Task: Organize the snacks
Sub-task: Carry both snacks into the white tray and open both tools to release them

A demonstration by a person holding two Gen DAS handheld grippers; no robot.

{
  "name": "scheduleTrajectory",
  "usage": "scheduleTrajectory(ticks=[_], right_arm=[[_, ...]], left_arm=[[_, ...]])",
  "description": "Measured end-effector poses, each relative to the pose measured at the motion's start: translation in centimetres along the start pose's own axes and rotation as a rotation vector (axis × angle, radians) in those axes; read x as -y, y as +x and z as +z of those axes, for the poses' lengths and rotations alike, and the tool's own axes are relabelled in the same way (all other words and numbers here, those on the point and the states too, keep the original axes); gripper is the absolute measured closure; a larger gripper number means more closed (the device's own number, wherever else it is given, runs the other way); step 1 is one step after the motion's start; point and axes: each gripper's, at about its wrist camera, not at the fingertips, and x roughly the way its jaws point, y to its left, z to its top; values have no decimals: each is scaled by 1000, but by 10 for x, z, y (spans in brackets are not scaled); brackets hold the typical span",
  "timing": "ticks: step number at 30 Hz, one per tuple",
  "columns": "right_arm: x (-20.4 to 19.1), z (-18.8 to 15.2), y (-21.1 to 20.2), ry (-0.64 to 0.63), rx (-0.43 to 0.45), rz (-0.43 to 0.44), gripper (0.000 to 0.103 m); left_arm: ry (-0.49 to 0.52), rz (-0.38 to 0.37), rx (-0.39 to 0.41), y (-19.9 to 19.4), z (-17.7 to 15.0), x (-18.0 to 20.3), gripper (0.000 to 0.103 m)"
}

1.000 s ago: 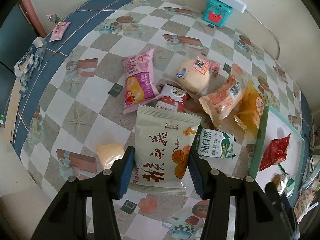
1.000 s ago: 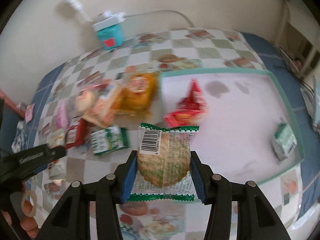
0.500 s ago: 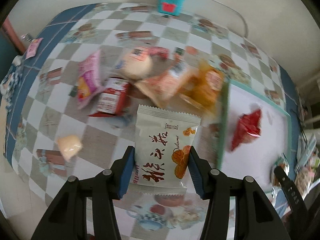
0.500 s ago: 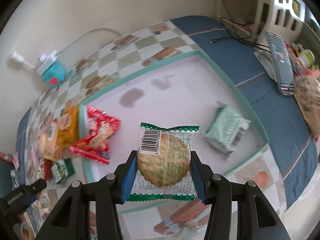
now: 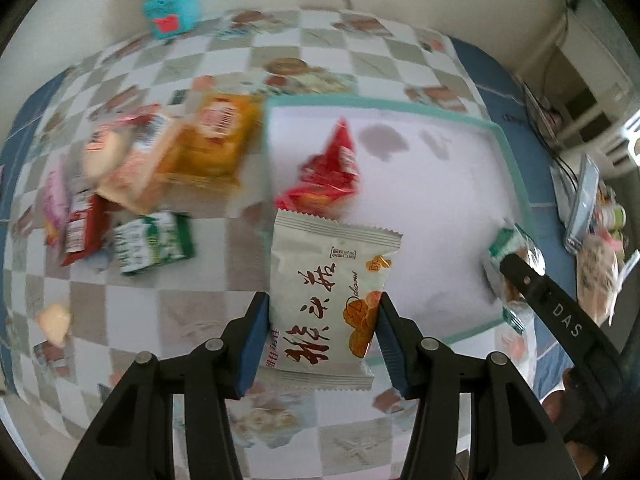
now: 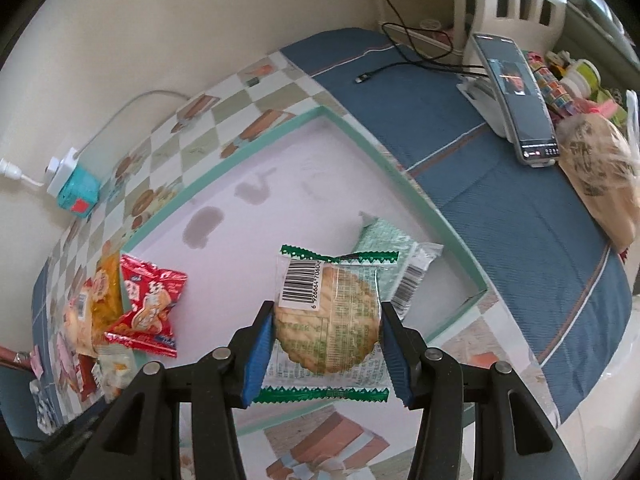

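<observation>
Checkered tablecloth [image 5: 192, 312] carries a teal-rimmed tray [image 6: 436, 208]. Left gripper [image 5: 323, 320] grasps a white snack pouch [image 5: 326, 296] over the tray's 7 o'clock corner. Right gripper [image 6: 326, 344] grasps a wrapped biscuit [image 6: 328, 320] above the tray's 5 o'clock area.

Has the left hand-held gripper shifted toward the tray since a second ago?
Yes. The left hand-held gripper, shut on the white snack packet, has moved from over the snack pile toward the teal-rimmed tray, whose near-left corner now lies under the packet.
</observation>
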Motion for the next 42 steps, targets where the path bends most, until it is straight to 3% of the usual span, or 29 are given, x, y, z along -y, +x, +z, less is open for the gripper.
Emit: scheduleTrajectory(ticks=[16,20,22,26,28,30,33,35,38,42], right_arm=[[-19,-4,15,-56,-8,26,49],[-24,-6,17,-71,-5,21,49],[-24,-5,18,-67,-2,19,37],[-23,-5,17,-65,2,15,31],[-23,-5,18,-62,5,7,18],[-22,-5,17,-57,10,1,12],[-21,-4,16,-57,15,-4,0],[-21,-5,16,-64,19,-2,0],[-24,-6,16,-78,16,1,0],[-28,-8,17,-91,12,-15,0]], left_arm=[[56,8,-2,25,3,16,49],[57,8,-3,25,4,14,42],[60,24,6,23,4,13,30],[64,44,10,20,5,10,30],[53,52,3,20,5,6,25],[35,66,1,18,6,0,18],[-13,76,16,12,7,-13,18],[-45,79,33,9,8,-22,17],[-122,92,54,5,10,-41,6],[-215,125,85,-1,13,-66,5]])
